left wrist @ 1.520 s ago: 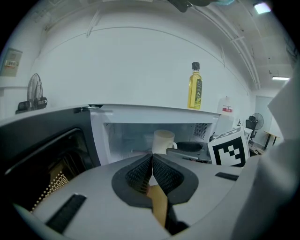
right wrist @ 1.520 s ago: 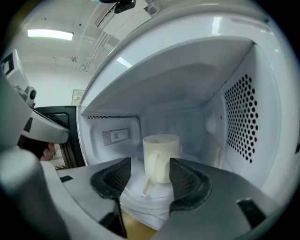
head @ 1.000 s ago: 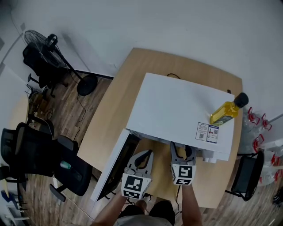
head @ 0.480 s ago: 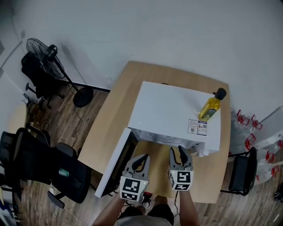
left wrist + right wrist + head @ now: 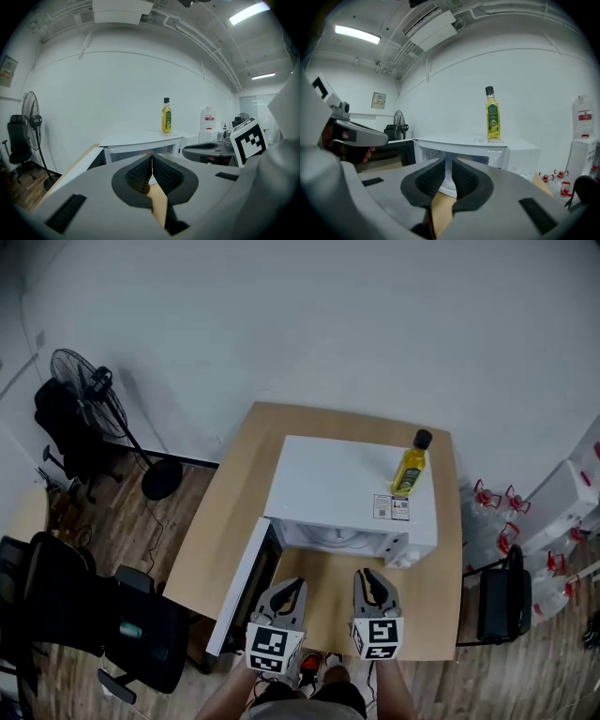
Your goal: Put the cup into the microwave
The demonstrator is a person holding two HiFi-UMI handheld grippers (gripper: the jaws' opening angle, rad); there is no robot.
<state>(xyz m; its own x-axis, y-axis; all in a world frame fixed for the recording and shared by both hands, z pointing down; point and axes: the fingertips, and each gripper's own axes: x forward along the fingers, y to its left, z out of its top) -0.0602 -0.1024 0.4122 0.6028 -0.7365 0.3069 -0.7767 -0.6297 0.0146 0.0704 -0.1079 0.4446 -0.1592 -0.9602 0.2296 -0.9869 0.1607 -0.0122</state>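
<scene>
Currently, the left gripper (image 5: pixel 152 155) has its jaws pressed together on nothing. The right gripper (image 5: pixel 449 159) has just been closing; its jaws stand a narrow slit apart, empty. Both face the microwave (image 5: pixel 352 484) on the table (image 5: pixel 234 512), whose door (image 5: pixel 242 587) is swung open; the cup cannot be made out.

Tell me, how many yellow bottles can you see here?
1. The yellow bottle stands upright on top of the white microwave, near its right side. Others could hide inside the microwave.
</scene>
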